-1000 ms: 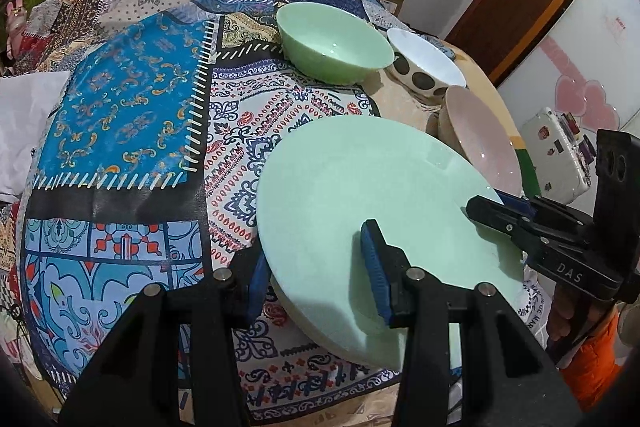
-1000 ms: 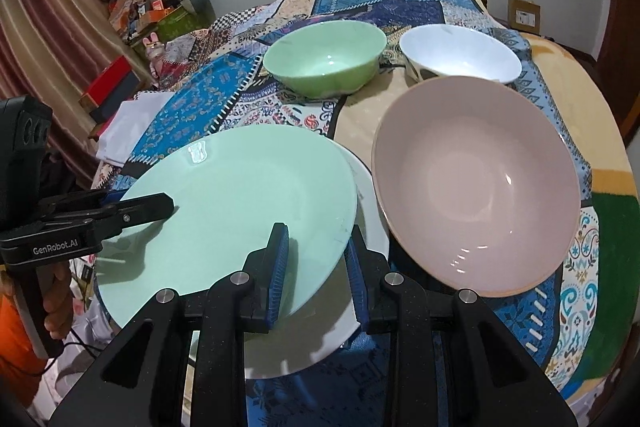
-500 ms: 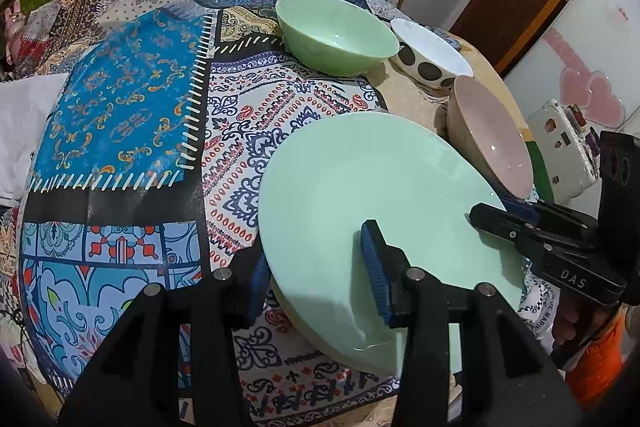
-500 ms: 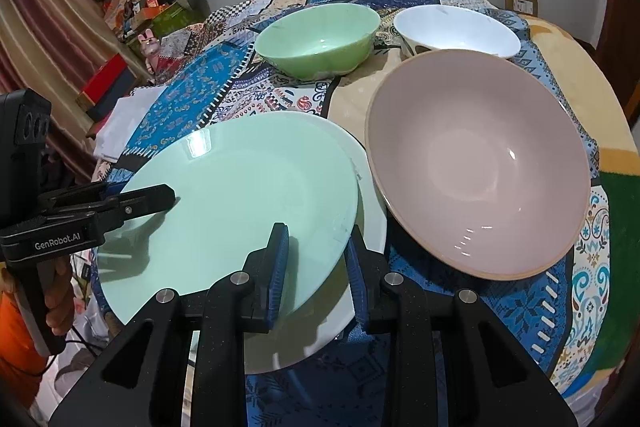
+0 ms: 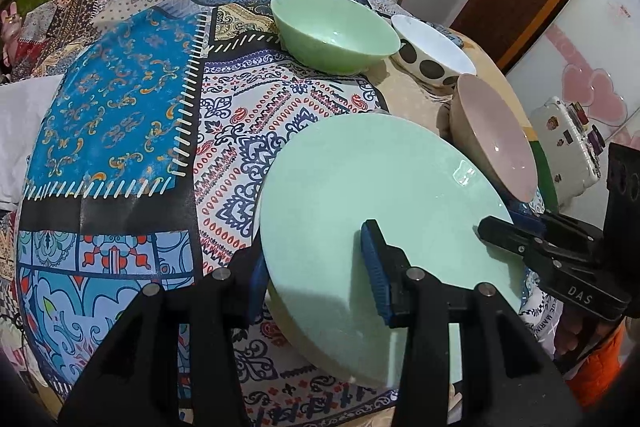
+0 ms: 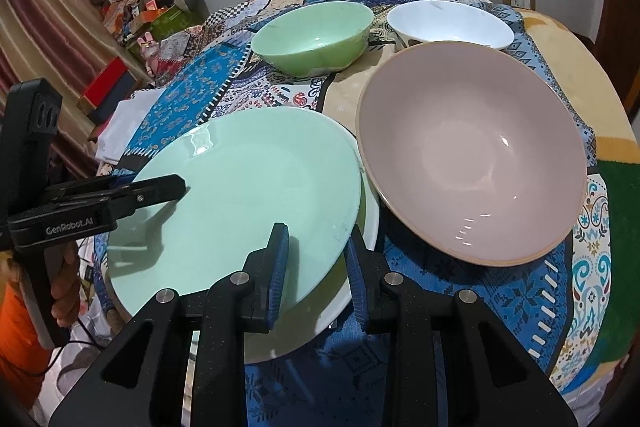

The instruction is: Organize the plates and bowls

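A table draped in a patchwork cloth (image 6: 500,311) of blue, white and red prints carries plates and bowls. At the near edge a pale green plate (image 6: 248,195) is held from both sides, tilted above a white plate (image 6: 356,291) that lies flat on the cloth beneath it.

The right gripper (image 6: 316,267) has its blue-padded fingers closed on the green plate's right rim, one pad above and one below. The left gripper (image 5: 316,267) straddles the opposite rim the same way, fingers gripping the plate.

Just right of the plates sits a wide pink bowl (image 6: 472,155), its rim very near the green plate. Toward the far edge stand a green bowl (image 6: 316,35) and, beside it to the right, a white bowl (image 6: 452,23).

Risks, as a judgement: the glazed plate is pinched only at its rim, so it could slide out if either hand eases or the two hands drift apart. Swinging it rightward could knock the pink bowl. Lowered unevenly, it could strike the white plate edge-on and chip.

The left wrist view shows dark spots on the white bowl's outside and a white case (image 5: 568,147) off the table's right edge; the white plate is almost hidden there. The right wrist view shows the white plate plainly, the pink bowl's whole interior, and a hand (image 6: 64,287) on the left gripper's handle.
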Motion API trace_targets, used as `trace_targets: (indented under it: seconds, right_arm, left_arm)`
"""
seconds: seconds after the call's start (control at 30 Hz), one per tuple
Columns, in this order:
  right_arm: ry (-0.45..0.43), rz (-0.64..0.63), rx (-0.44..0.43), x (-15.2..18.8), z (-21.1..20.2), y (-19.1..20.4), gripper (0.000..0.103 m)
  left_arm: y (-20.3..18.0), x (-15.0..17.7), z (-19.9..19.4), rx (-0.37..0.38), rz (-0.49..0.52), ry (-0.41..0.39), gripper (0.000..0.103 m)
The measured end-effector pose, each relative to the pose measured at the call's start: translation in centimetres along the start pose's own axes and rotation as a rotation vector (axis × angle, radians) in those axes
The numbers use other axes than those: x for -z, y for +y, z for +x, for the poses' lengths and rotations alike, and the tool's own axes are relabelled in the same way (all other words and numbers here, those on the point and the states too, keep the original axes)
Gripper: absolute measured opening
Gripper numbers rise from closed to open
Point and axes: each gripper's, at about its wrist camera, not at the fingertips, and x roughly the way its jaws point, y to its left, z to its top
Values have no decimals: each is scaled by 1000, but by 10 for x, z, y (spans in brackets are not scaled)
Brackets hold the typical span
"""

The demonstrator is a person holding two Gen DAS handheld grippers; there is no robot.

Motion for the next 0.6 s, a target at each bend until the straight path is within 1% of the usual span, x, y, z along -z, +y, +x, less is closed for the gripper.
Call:
trace_targets:
  seconds: [0.6]
  right_arm:
    - [13, -5, -35, 4, -6, -2, 26]
  left_arm:
    - [0, -9, 8, 3, 14, 28, 43]
